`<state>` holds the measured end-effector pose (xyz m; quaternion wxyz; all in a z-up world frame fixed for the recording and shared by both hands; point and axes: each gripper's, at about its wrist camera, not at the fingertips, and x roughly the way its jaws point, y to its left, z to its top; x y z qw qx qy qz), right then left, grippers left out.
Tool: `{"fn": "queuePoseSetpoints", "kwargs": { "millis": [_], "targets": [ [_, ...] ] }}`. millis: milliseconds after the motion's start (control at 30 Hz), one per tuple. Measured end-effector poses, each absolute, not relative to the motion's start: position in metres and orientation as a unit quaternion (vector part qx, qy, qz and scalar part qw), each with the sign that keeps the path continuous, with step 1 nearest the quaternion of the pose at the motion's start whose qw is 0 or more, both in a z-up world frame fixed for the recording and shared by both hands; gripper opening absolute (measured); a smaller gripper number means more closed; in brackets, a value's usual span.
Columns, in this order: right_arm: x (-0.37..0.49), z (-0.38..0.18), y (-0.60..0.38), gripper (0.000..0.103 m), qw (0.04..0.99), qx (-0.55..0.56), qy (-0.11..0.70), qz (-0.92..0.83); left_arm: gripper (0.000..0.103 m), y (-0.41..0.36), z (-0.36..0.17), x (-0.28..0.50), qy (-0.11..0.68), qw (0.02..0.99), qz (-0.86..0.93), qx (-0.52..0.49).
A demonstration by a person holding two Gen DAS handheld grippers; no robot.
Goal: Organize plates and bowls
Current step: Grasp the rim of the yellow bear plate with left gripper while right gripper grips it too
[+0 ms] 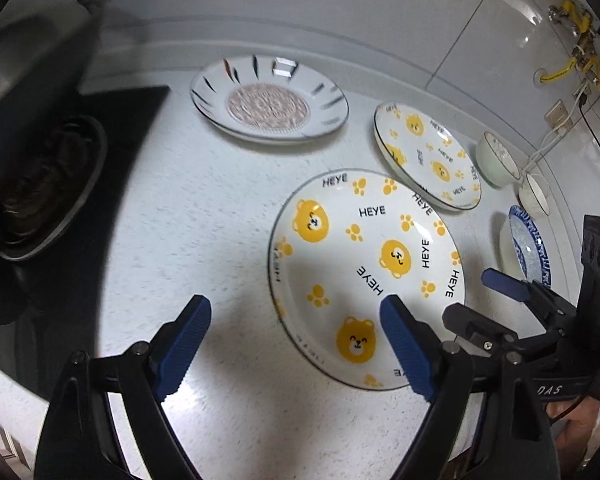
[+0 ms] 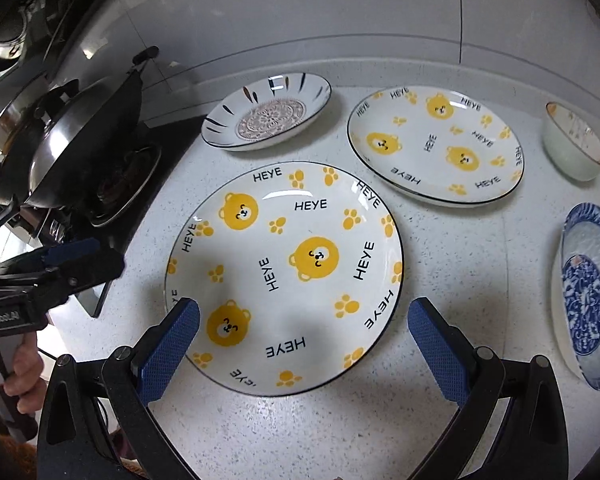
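Observation:
A large bear-print "HEYE" plate (image 1: 364,272) (image 2: 284,276) lies on the white counter in front of both grippers. A second bear plate (image 1: 428,156) (image 2: 436,144) lies behind it to the right. A plate with a mandala centre (image 1: 268,100) (image 2: 268,118) lies at the back. A blue patterned plate (image 1: 526,248) (image 2: 588,292) and a pale green bowl (image 1: 496,160) (image 2: 572,148) are at the right. My left gripper (image 1: 296,332) is open, above the near plate's left edge. My right gripper (image 2: 304,332) is open above the near plate's front.
A black stove with a burner (image 1: 48,184) (image 2: 120,184) and a steel wok (image 2: 72,136) stands at the left. A second small white bowl (image 1: 534,194) sits by the wall. Yellow gas valves and cables (image 1: 576,52) are on the tiled wall at the right.

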<state>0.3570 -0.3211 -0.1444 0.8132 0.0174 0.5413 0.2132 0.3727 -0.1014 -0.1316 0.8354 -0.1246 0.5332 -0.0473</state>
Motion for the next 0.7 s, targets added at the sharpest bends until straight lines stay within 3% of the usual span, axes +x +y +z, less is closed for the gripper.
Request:
{"fn": "queuePoseSetpoints", "kwargs": {
  "millis": [267,467,600,700],
  "targets": [
    [0.384,-0.176,-0.327,0.102,0.790,0.067,0.583,0.176,0.086,-0.100,-0.185,0.417,0.590,0.777,-0.121,-0.186],
    [0.390,-0.191,-0.332,0.101,0.776,0.107,0.600,0.163,0.086,-0.096,-0.194,0.427,0.592,0.762,-0.154,-0.213],
    [0.395,-0.199,-0.330,0.075,0.768,0.118,0.609,0.163,0.087,-0.091,-0.197,0.431,0.596,0.750,-0.172,-0.229],
    [0.395,-0.201,-0.331,0.067,0.767,0.113,0.610,0.162,0.087,-0.087,-0.199,0.433,0.600,0.739,-0.194,-0.238]
  ]
}}
